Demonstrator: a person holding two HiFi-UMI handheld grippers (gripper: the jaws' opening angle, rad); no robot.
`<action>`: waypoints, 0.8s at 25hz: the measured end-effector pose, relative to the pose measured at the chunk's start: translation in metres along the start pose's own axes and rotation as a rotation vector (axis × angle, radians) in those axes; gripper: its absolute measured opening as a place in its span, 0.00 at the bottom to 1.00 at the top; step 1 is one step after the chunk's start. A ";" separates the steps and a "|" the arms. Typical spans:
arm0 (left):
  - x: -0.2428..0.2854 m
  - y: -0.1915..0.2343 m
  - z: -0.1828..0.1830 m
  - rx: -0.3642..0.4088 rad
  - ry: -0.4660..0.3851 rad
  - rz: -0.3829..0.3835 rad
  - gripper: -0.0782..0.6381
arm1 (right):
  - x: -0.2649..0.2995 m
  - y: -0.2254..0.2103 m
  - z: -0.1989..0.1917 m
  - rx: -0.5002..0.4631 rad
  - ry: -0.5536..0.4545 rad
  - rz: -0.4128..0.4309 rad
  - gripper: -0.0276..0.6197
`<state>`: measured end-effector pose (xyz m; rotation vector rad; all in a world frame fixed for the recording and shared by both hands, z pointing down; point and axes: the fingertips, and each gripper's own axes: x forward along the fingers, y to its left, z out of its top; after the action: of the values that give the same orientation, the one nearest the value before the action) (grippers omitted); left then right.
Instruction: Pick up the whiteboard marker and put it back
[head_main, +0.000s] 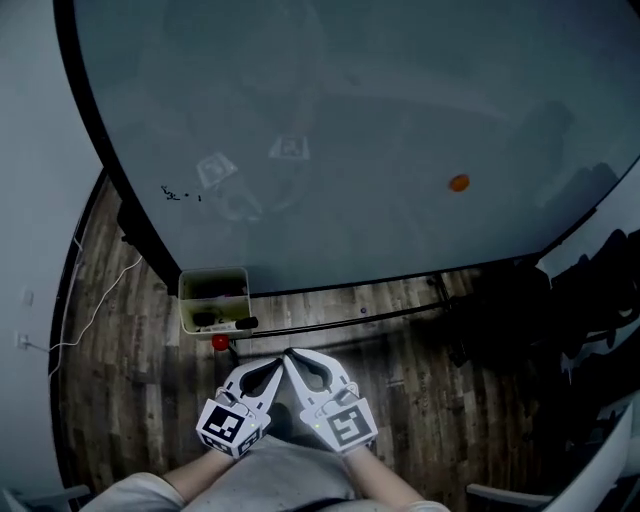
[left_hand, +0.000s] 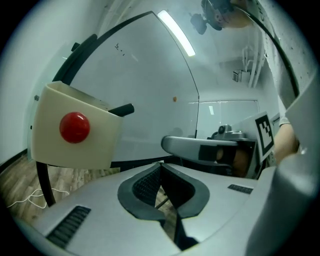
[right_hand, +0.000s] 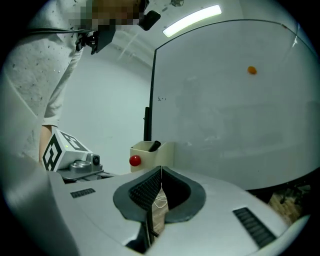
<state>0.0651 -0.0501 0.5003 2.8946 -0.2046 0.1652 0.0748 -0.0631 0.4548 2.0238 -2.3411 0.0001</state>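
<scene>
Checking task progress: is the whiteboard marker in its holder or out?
In. The whiteboard marker pokes from the cream holder; left gripper and right gripper are shut, empty.

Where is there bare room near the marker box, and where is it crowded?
Bare: the wood floor right of the cream box, and the whiteboard between it and the orange magnet. Crowded: the box's front, where the marker lies.

Pale grey whiteboard (head_main: 380, 130) with black rim, orange dot (head_main: 459, 183) at its three o'clock, cream box (head_main: 213, 285) at its seven o'clock, black marker (head_main: 235, 324), red knob (head_main: 220, 343), brown wood-grain floor (head_main: 400, 400), white left gripper (head_main: 277, 364) and right gripper (head_main: 295, 358) bearing black-and-white square patterns.
</scene>
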 end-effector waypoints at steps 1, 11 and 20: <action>0.001 -0.002 0.001 -0.003 0.002 -0.004 0.13 | 0.004 0.000 0.003 0.004 -0.007 0.023 0.07; -0.013 0.023 0.024 -0.020 -0.060 0.265 0.13 | 0.017 0.011 0.018 0.019 -0.027 0.295 0.07; -0.041 0.027 0.035 -0.055 -0.150 0.523 0.13 | 0.017 0.018 0.006 0.003 0.060 0.504 0.07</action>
<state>0.0237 -0.0793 0.4675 2.7328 -0.9733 0.0282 0.0539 -0.0776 0.4499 1.3587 -2.7332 0.0809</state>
